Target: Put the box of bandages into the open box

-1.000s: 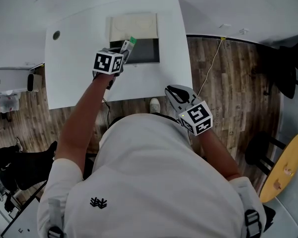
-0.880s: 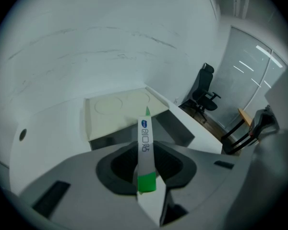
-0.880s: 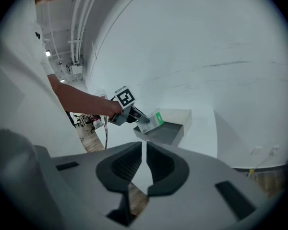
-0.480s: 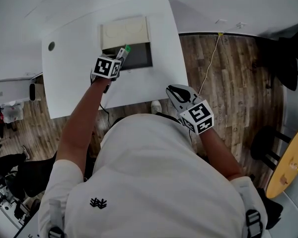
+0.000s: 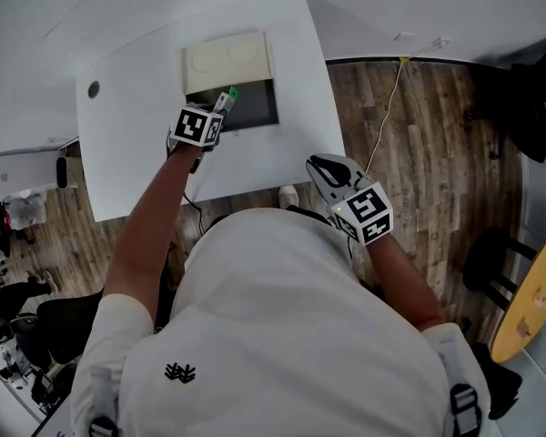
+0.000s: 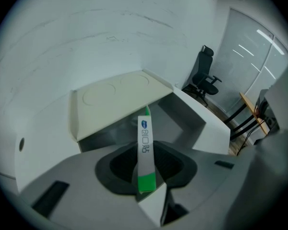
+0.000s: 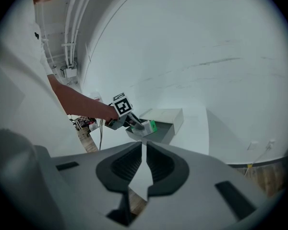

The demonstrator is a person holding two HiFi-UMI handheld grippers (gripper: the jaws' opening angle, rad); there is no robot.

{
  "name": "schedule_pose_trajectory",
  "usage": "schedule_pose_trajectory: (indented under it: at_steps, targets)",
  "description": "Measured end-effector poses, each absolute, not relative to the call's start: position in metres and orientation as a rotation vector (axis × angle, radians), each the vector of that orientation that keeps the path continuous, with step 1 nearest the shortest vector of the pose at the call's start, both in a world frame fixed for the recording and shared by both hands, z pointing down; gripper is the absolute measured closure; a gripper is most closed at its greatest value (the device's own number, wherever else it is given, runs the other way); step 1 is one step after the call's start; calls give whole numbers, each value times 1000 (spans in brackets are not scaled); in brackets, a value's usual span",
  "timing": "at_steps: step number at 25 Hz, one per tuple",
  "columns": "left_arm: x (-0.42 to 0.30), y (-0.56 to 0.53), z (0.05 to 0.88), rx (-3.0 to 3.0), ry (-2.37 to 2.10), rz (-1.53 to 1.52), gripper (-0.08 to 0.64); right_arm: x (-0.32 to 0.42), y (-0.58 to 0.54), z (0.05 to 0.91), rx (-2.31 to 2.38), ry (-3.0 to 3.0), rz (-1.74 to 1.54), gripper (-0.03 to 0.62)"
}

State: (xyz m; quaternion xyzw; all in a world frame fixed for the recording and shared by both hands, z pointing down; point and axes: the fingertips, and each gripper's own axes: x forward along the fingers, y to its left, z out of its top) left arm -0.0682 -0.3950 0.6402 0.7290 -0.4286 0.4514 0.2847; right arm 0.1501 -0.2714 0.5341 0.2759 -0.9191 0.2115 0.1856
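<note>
The box of bandages is a slim white carton with a green end. It stands upright between the jaws of my left gripper, which are opening while their pads still touch it. The carton hangs over the near left part of the open box, a grey tray with a cream lid folded back. In the left gripper view the carton rises from my left gripper in front of the lid. My right gripper is shut and empty, off the table's near right corner. From its own view, right gripper, the carton shows far off.
The white table has a round hole at its far left. A yellow cable runs over the wood floor to the right. A yellow stool stands at the far right, and an office chair beyond the table.
My left gripper has carried the carton a little lower over the open box's near left part. The head view shifted slightly. The right gripper has barely moved.
</note>
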Motion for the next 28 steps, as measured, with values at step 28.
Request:
schedule_pose_trajectory:
  at_steps: [28]
  targets:
    - [-100,-346,589,2092,-1173,985,414,85,-232,526,730,-2590,522,560]
